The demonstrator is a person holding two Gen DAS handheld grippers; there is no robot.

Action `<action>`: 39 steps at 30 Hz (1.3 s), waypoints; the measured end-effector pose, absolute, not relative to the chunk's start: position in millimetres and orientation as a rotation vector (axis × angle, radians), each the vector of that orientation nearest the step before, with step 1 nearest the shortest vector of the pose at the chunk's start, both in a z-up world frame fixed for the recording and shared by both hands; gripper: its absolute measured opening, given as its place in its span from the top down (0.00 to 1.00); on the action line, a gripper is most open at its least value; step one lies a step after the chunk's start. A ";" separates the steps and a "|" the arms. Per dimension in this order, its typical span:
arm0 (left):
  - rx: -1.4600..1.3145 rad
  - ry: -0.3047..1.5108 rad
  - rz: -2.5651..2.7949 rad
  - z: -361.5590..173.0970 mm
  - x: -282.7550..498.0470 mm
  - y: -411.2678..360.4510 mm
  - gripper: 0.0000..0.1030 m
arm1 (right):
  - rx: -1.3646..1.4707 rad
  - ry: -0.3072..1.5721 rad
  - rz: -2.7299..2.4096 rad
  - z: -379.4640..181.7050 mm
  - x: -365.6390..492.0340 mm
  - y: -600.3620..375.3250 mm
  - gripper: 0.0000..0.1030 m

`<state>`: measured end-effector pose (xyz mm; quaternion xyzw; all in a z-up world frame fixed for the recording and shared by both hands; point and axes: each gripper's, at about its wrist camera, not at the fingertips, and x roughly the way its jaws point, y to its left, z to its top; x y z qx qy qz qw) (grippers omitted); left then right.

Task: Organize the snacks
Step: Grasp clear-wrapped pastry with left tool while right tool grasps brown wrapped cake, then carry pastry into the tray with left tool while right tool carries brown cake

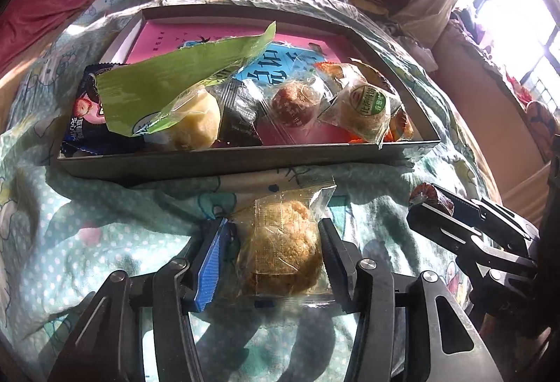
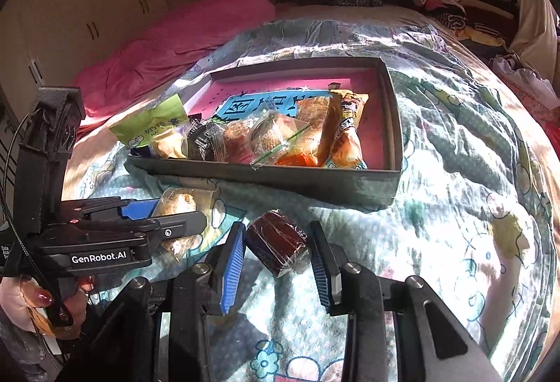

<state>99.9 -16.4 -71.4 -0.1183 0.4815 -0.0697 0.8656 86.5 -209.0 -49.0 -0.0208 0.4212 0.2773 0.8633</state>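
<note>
A golden pastry in clear wrap [image 1: 280,252] lies on the patterned bedcover, and my left gripper [image 1: 274,224] is shut on it, one finger at each side. From the right wrist view, that left gripper [image 2: 182,210] shows side-on with the pastry [image 2: 175,200] between its fingers. My right gripper [image 2: 276,229] is shut on a dark brown wrapped cake [image 2: 276,242], held just above the cover. The same cake [image 1: 430,196] shows in the right gripper [image 1: 432,205] at the right edge. Behind both stands a grey shallow box [image 1: 245,154] with a pink floor, holding several wrapped snacks.
In the box, a green packet [image 1: 168,81] leans over the left end and an orange packet [image 2: 346,130] lies at the right. A pink blanket [image 2: 168,46] lies beyond the box, and piled clothes [image 2: 441,4] sit at the far right. A hand [image 2: 21,298] grips the left tool.
</note>
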 end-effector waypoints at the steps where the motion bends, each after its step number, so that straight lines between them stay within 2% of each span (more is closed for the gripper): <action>1: -0.253 1.005 -0.153 -69.6 99.3 -15.3 0.53 | -0.038 0.879 0.580 -48.0 87.4 -210.4 0.64; 16: -0.227 0.844 -0.157 -18.4 98.6 -6.2 0.55 | 0.017 0.789 0.576 -30.0 93.2 -225.5 0.64; 39: -0.191 0.846 -0.110 -28.3 131.3 -5.2 0.55 | 0.036 0.736 0.568 -21.4 112.1 -231.5 0.64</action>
